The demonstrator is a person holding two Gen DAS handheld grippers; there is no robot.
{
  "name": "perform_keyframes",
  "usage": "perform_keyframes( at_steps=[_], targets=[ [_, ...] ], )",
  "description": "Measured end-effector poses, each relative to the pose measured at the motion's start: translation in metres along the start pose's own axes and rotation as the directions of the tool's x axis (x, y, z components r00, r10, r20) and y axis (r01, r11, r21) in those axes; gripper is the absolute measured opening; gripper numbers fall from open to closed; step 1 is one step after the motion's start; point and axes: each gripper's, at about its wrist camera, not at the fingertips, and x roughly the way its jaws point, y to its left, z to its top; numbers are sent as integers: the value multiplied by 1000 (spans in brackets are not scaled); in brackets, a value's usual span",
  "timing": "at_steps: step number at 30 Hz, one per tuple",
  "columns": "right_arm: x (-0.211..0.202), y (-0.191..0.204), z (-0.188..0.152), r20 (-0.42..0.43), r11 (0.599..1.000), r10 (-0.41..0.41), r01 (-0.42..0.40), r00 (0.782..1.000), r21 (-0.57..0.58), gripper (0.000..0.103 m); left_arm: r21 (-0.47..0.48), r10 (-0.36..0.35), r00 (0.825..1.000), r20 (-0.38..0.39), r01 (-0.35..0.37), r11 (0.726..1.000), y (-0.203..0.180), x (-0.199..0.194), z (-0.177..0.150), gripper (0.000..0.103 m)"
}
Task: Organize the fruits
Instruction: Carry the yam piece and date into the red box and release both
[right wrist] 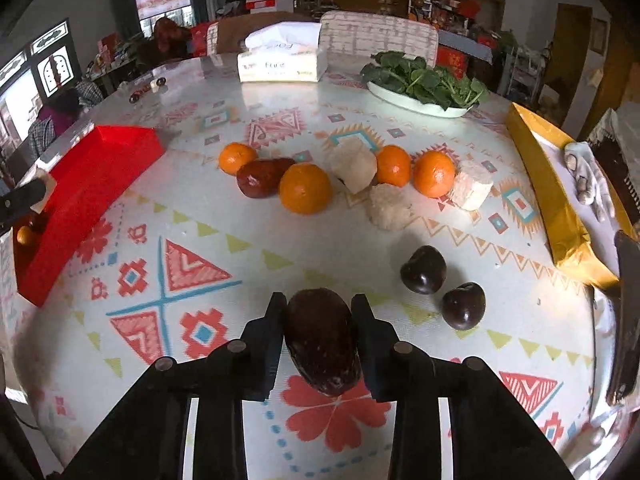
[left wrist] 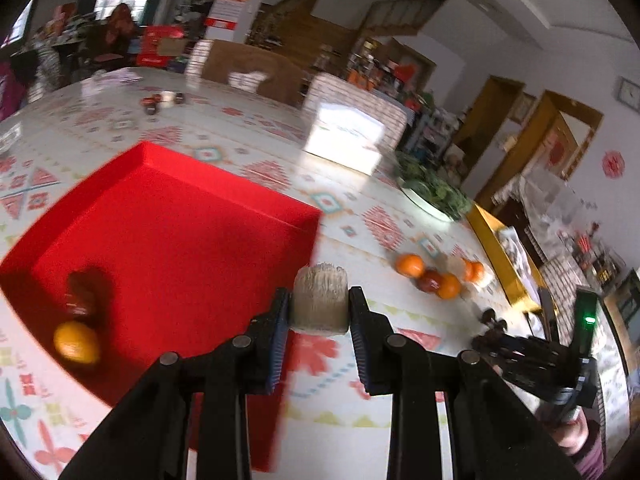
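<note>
Left wrist: jaws grip pale chunk; right jaws clamp dark fruit.

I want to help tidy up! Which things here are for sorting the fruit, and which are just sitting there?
For the job: red tray, oranges, red date, dark plums, pale chunk in the left gripper, dark date in the right gripper.

Just sitting there: tissue box, plate of greens, gold box.

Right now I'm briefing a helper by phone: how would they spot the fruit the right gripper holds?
Start at the patterned tablecloth, nearest edge, below the row of oranges. There the right gripper clamps a dark brown, wrinkled oblong date. Unlike the two glossy round dark plums beside it, it is matte and elongated.
</note>
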Motion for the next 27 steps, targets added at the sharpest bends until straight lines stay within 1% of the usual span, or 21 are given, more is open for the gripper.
perform_keyframes(
  at_steps=[4,7,9,11,14,18,21,23,25,26,27],
  targets=[
    [-20,20,17,50,996,84,-85,995,14,36,-63,49,998,37,-47,997,37,-11,13,28],
    [-29,48,37,82,984,175,-176,981,0,36,-93,96,995,41,-92,991,61,-13,22,28],
    [-29,72,53,81,966,259,-259,963,-14,36,-114,126,992,27,-122,986,78,-10,29,28],
    [-22,101,69,62,936,351,-350,934,-30,36,-128,142,990,12,-140,982,91,-5,33,28],
    [-5,145,85,18,902,429,-428,903,-52,36,-142,158,987,-16,-159,977,107,6,38,28],
    [26,200,100,-39,887,449,-451,893,-101,36,-153,168,985,-45,-173,973,120,16,39,28],
    [45,228,101,-70,891,429,-435,901,-129,36,-161,167,984,-54,-174,971,121,18,38,29],
    [57,239,102,-88,892,423,-431,902,-134,36,-166,161,986,-51,-167,972,122,18,37,30],
    [65,247,101,-94,895,414,-423,906,-140,36,-172,153,987,-44,-158,972,123,16,36,35],
    [67,248,102,-90,898,407,-416,909,-144,36,-177,150,988,-40,-155,972,124,14,35,41],
    [68,250,103,-80,902,397,-405,914,-152,36,-184,148,988,-32,-152,971,124,11,35,45]
  ],
)
